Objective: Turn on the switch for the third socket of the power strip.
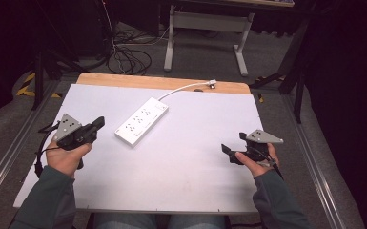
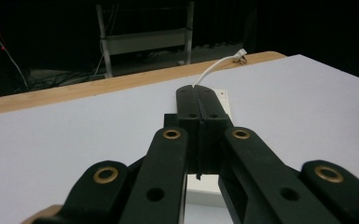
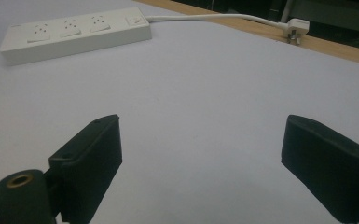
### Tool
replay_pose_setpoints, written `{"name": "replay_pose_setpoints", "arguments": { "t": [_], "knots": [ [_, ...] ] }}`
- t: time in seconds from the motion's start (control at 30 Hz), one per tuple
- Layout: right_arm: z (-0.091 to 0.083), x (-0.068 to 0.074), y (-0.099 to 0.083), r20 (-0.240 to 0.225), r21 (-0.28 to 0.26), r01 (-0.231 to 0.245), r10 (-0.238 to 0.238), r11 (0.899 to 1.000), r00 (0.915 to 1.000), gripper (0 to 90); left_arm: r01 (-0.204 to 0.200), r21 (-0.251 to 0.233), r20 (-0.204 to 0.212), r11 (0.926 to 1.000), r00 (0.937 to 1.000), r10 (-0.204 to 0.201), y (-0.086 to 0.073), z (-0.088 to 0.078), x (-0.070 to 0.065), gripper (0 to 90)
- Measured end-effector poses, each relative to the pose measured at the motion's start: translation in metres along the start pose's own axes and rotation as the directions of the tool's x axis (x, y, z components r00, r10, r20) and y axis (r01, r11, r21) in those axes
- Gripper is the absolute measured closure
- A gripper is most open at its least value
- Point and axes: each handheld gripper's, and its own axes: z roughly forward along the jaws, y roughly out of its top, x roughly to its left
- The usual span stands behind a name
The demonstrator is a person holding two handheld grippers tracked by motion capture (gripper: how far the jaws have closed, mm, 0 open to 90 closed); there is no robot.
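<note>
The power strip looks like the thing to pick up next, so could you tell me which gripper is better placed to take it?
Probably the left gripper: it sits close beside the power strip, pointing at it, though its jaws are shut and must open first. The right gripper is open but farther away.

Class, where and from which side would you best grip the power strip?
Grip the power strip across its narrow width at the bare near end, coming from above. It lies flat, long and slim; its cable leaves the far end. The open right gripper seems readiest.
</note>
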Motion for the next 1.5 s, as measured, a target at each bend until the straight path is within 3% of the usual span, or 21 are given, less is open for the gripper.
{"name": "replay_pose_setpoints", "arguments": {
  "t": [0.2, 0.5, 0.63, 0.73, 1.0, 1.1, 1.37, 1.5],
  "knots": [
    [0.0, 0.0, 0.0, -0.001, 0.0, 0.0, 0.0, 1.0, 1.0, 12.6, 0.009, -0.016, -0.016, 0.9998, 0.9998, -0.009, -0.001, -0.006, 0.001, 89.9],
    [0.0, 0.0, 0.0, 0.0, 0.0, 0.0, 0.0, 1.0, 1.0, 12.6, 0.024, -0.034, -0.039, 0.9991, 0.9989, -0.026, -0.002, -0.013, 0.003, 81.2],
    [0.0, 0.0, 0.0, -0.001, 0.0, -0.001, 0.001, 1.0, 1.0, 12.6, 0.036, -0.043, -0.056, 0.9984, 0.9977, -0.038, -0.003, -0.016, 0.004, 71.5],
    [0.0, 0.0, 0.0, -0.001, 0.0, -0.001, 0.001, 1.0, 1.0, 12.6, 0.061, -0.044, -0.065, 0.9972, 0.9958, -0.064, -0.004, -0.018, 0.006, 58.7],
    [0.0, 0.0, 0.0, -0.002, -0.001, 0.002, -0.002, 1.0, 1.0, 12.6, 0.073, -0.041, -0.094, 0.9964, 0.9926, -0.077, -0.005, -0.022, 0.007, 33.8],
    [0.0, 0.0, 0.0, -0.002, 0.0, 0.0, 0.0, 1.0, 1.0, 12.5, 0.097, -0.028, -0.128, 0.9949, 0.9868, -0.1, -0.005, -0.022, 0.006, 19.7],
    [0.0, 0.0, 0.0, -0.003, 0.001, -0.001, 0.001, 1.0, 1.0, 12.6, 0.111, -0.035, -0.134, 0.9932, 0.9843, -0.115, -0.005, -0.023, 0.007, 3.8],
    [0.0, 0.0, 0.0, -0.003, 0.001, -0.004, 0.004, 1.0, 1.0, 12.5, 0.103, -0.054, -0.112, 0.9932, 0.9878, -0.108, -0.006, -0.026, 0.008, 1.5]
  ]
}}
